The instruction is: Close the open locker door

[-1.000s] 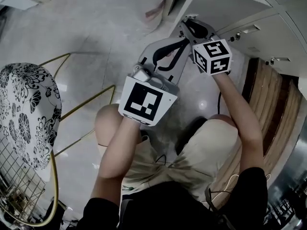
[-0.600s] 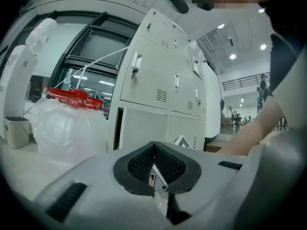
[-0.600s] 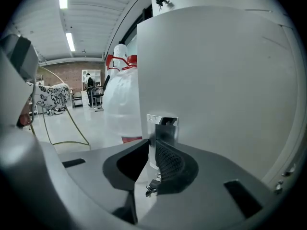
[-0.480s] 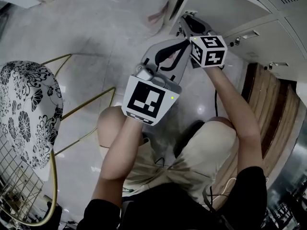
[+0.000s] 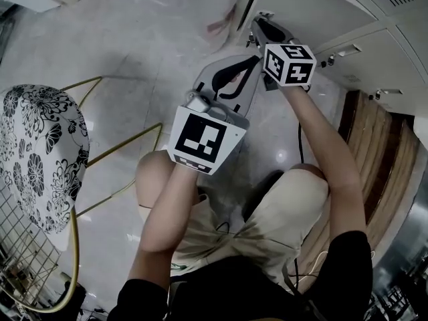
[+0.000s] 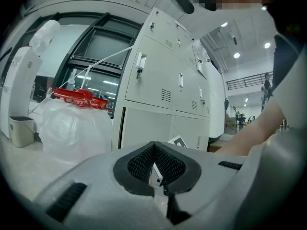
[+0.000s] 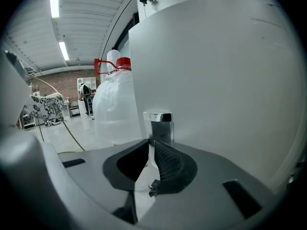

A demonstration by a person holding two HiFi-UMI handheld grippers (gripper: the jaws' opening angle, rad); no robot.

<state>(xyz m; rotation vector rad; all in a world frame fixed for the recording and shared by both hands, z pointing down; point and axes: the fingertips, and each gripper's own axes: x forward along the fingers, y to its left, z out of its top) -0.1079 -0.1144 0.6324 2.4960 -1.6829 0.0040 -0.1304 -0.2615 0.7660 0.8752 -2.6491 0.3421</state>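
The open locker door [image 5: 304,5] is a plain white panel; it fills the right gripper view [image 7: 216,80], with a chrome handle [image 7: 160,123] on it. My right gripper [image 5: 258,23] reaches up to that door, and its jaws [image 7: 148,143] are pinched on the handle's edge. My left gripper [image 5: 253,59] hangs just below and left of the right one, apart from the door. Its jaws [image 6: 154,143] are shut with nothing between them and point level at the white locker bank [image 6: 163,80].
A big clear water jug [image 7: 120,104] with a red cap stands on the floor left of the door [image 6: 72,123]. A floral chair [image 5: 40,159] on a gold frame is at the left. A wooden bench [image 5: 374,152] runs along the lockers at the right. The person's knees are below.
My right gripper has moved up the head view, closer to the lockers, and has rolled a little. The left gripper has stayed almost still.
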